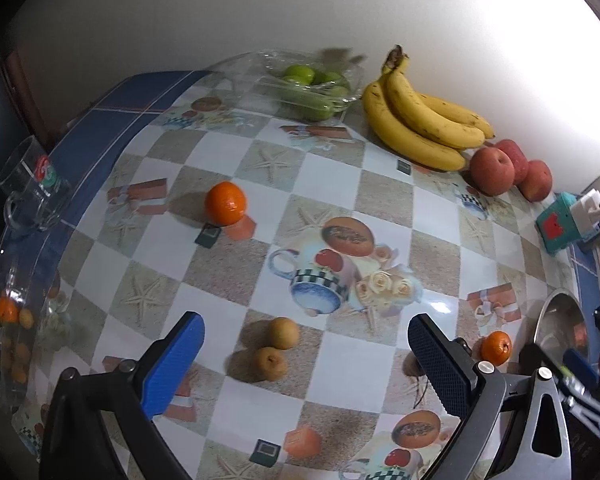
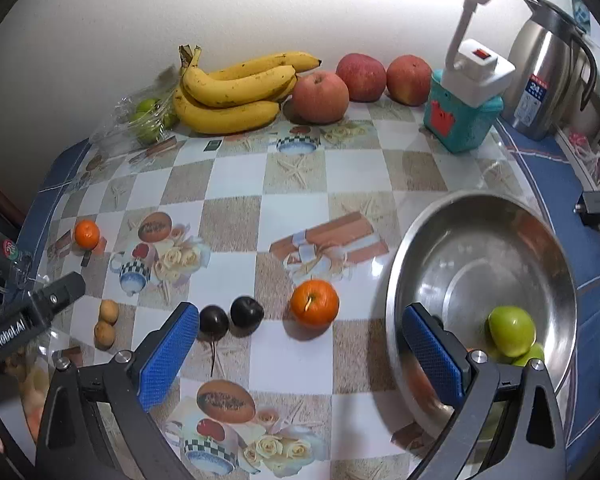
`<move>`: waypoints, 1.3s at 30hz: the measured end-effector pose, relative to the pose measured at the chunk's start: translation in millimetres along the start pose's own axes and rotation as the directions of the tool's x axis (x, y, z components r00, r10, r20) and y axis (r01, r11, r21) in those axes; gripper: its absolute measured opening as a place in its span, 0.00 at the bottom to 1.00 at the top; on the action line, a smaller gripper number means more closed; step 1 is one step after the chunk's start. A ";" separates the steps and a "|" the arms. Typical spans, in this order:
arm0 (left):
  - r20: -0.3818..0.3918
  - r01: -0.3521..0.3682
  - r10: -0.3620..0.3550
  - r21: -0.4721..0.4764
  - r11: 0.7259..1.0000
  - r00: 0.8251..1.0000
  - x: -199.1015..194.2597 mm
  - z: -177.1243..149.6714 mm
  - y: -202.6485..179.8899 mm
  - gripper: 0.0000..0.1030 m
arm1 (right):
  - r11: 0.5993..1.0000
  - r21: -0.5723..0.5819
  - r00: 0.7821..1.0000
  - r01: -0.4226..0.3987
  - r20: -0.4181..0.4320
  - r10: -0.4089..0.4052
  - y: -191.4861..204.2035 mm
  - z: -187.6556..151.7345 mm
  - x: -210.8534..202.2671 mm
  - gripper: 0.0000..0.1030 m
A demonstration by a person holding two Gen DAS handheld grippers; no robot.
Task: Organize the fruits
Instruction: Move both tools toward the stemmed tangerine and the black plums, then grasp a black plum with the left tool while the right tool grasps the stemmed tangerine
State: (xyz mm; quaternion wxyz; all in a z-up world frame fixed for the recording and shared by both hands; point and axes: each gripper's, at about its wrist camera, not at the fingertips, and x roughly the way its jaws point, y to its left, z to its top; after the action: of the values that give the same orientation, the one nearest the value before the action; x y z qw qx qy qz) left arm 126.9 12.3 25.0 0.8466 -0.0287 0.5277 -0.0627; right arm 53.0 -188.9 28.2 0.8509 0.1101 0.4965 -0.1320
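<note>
Left gripper jaws wide, empty, over 2 small brown fruits. Right gripper wide too; metal bowl w/ green apple at 3 o'clock.

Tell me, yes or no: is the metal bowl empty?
No. In the right wrist view, a green apple lies inside the steel bowl.

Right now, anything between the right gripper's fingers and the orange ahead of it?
In the right wrist view the right gripper is open, and only bare tablecloth separates it from the orange. Two dark fruits sit left of the orange.
</note>
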 end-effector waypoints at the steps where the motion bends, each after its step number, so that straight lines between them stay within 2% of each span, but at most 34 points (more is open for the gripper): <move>1: -0.002 0.003 -0.003 0.008 1.000 1.000 0.9 -0.1 -3.1 1.00 | 1.000 0.002 1.000 -0.004 0.004 0.004 0.0 2.8 0.2 0.98; 6: -0.007 0.025 -0.025 -0.005 1.000 1.000 3.5 1.5 -9.6 1.00 | 0.998 0.051 1.000 -0.030 -0.008 0.030 -5.3 16.0 4.5 0.98; 12: 0.010 0.018 -0.018 -0.016 1.000 1.000 4.1 5.2 -13.0 1.00 | 0.998 0.060 1.000 -0.013 0.016 0.012 -10.3 29.9 1.7 0.98; 16: -0.016 0.038 -0.038 -0.016 0.999 0.999 11.4 5.3 -19.1 1.00 | 0.998 0.062 1.000 -0.020 0.008 0.019 -13.7 28.5 8.1 0.98; 18: -0.040 0.058 -0.059 -0.026 0.998 0.997 16.6 4.2 -21.2 1.00 | 0.998 0.060 1.000 -0.025 -0.012 0.026 -14.1 25.8 14.2 0.94; 20: -0.051 0.069 -0.070 -0.023 0.997 0.996 20.1 2.9 -23.9 1.00 | 0.998 0.050 0.999 -0.030 -0.024 0.031 -12.9 24.1 17.4 0.78; 24: -0.057 0.041 -0.040 0.022 0.999 0.998 26.1 -0.8 -32.8 1.00 | 0.997 0.060 0.998 -0.045 -0.031 0.047 -15.4 21.4 20.5 0.71; 26: -0.064 0.042 -0.040 0.031 0.999 0.997 28.5 -2.1 -36.0 0.99 | 0.997 0.065 0.998 -0.045 -0.049 0.049 -17.0 19.2 25.1 0.59; 32: -0.107 0.084 -0.081 0.027 0.996 0.991 40.8 -8.0 -48.8 0.99 | 0.995 0.091 0.993 -0.040 -0.105 0.050 -19.3 9.4 43.5 0.57; 39: -0.162 0.124 -0.119 0.019 0.992 0.980 52.2 -13.6 -57.2 0.89 | 0.993 0.116 0.989 -0.034 -0.140 0.050 -24.6 2.6 56.7 0.51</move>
State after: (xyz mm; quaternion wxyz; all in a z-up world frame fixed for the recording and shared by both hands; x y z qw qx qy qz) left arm 133.1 -51.2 -20.8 0.7962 -0.0434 0.5906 -0.1240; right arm 73.6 -219.5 -21.5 0.8080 0.1781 0.5455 -0.1337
